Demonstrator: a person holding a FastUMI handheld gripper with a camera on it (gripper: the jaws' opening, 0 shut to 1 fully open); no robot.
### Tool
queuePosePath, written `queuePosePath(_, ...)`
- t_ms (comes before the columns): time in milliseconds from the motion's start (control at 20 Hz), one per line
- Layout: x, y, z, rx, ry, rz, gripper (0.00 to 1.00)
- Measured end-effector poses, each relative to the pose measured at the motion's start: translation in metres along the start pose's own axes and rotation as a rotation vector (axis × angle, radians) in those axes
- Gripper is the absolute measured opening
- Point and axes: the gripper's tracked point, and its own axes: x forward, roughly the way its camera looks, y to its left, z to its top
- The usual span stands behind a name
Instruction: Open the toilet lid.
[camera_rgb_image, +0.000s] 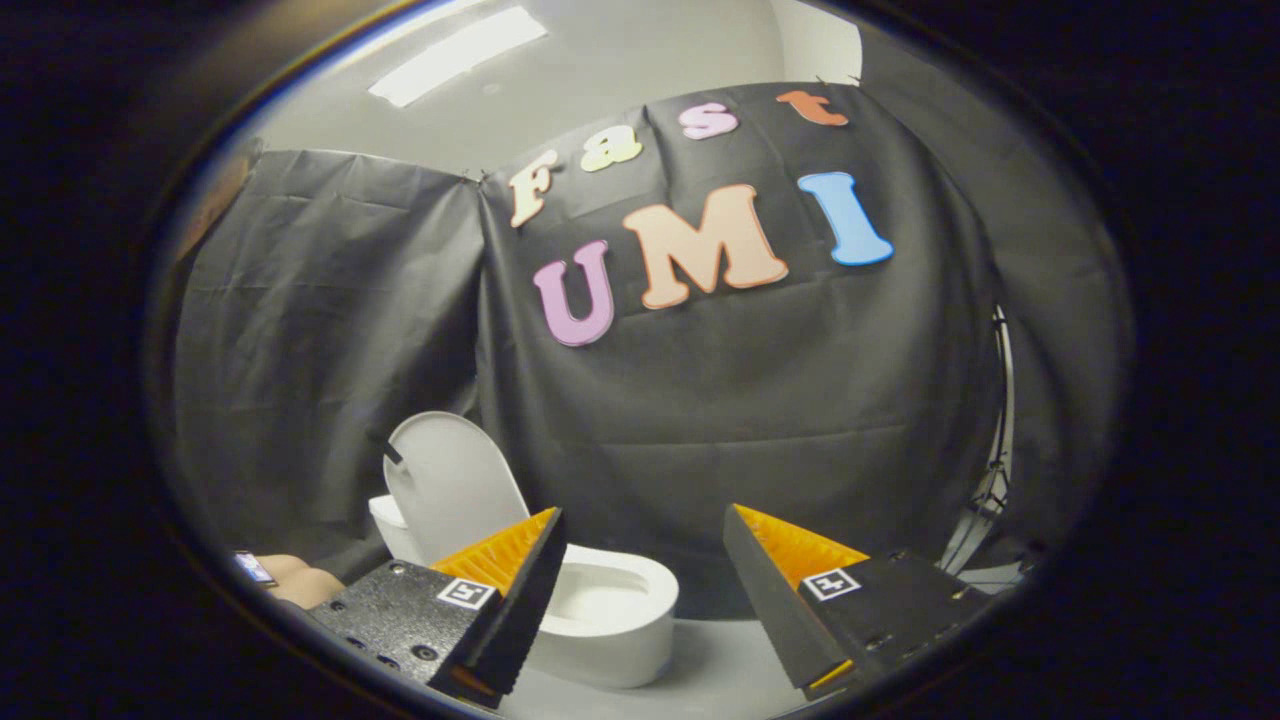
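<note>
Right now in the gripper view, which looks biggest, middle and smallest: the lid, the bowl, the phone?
1. Bowl and raised lid: they look alike, and a finger hides part of each, so no ranking.
2. Phone: clearly smallest.
The gripper is open, holding nothing.

Black cloth wall (380, 330) w/ folds, grey floor (710, 680), ceiling light strip (457, 55) overhead.

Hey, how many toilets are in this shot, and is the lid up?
1. The toilet stands on the floor against the black cloth wall, beyond the open gripper, its bowl partly behind one finger. Its lid is raised upright. Nothing suggests another, though the fingers hide some floor.
</note>
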Motion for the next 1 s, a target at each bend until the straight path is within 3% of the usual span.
queuePosePath(850, -0.006, -0.041, -0.039, 0.034, 0.079, -0.147, 0.95)
queuePosePath(1000, -0.016, -0.045, -0.059, 0.085, 0.179, -0.151, 0.95)
